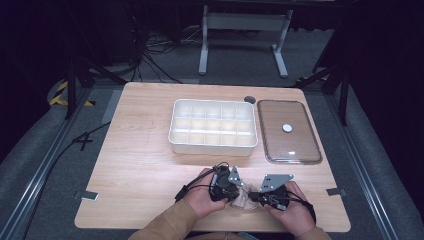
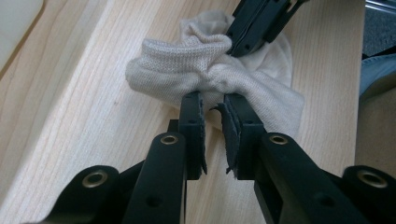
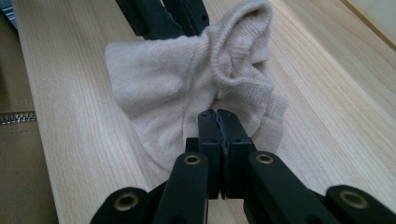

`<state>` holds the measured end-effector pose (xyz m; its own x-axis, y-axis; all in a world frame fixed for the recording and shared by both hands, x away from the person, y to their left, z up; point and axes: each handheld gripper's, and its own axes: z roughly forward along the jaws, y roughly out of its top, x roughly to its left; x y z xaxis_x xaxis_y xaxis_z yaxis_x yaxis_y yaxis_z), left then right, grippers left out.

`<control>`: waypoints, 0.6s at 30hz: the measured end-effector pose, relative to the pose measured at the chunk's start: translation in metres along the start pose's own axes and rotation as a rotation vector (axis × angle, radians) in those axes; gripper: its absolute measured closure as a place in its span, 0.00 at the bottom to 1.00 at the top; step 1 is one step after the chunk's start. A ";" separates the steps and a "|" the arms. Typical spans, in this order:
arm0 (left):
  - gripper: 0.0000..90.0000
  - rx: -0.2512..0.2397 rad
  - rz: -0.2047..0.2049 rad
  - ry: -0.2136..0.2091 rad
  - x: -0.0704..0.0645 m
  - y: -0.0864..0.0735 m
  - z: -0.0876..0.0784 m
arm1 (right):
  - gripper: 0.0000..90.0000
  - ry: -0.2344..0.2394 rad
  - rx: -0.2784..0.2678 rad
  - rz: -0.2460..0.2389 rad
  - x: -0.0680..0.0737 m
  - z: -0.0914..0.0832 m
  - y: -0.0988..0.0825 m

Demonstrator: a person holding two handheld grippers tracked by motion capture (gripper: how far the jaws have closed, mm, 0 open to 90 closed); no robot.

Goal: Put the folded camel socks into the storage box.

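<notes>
At the near edge of the wooden table [image 1: 135, 165], just in front of the person, a crumpled beige sock [image 1: 243, 198] lies bunched between the two grippers. The right gripper [image 3: 219, 122] has its jaws pressed together, pinching a fold of the sock's edge. The left gripper [image 2: 213, 106] meets the cloth from the opposite side, its jaws a narrow gap apart with the fabric gathered at their tips; whether the pads press on it I cannot tell. The sock's long axis runs roughly from one gripper to the other, across the table, and its ribbed cuff opening stands up, tilted away from the right gripper. Farther back sit a white compartment tray [image 1: 172, 136] and, to its right, a clear lid [image 1: 312, 150].
</notes>
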<state>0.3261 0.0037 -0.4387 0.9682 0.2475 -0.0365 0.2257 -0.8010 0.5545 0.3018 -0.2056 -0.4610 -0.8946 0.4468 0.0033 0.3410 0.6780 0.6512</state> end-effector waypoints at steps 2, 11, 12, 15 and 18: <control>0.86 -0.016 -0.006 -0.001 -0.002 0.000 0.000 | 0.99 0.007 -0.006 0.007 0.001 0.002 0.001; 0.84 -0.030 0.020 -0.010 -0.004 0.005 0.001 | 0.99 0.050 -0.050 0.032 -0.003 0.007 -0.001; 0.84 -0.038 0.020 -0.014 -0.005 0.005 0.001 | 0.99 0.052 -0.054 0.032 -0.003 0.008 -0.001; 0.80 -0.045 0.024 -0.024 -0.005 0.006 0.002 | 0.99 0.068 -0.077 0.034 -0.005 0.009 -0.003; 0.76 -0.055 0.030 -0.030 -0.006 0.007 0.003 | 0.99 0.075 -0.095 0.049 -0.006 0.010 -0.005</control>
<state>0.3222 -0.0050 -0.4374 0.9774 0.2069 -0.0437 0.1912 -0.7764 0.6005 0.3084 -0.2055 -0.4717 -0.8978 0.4307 0.0918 0.3594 0.5962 0.7179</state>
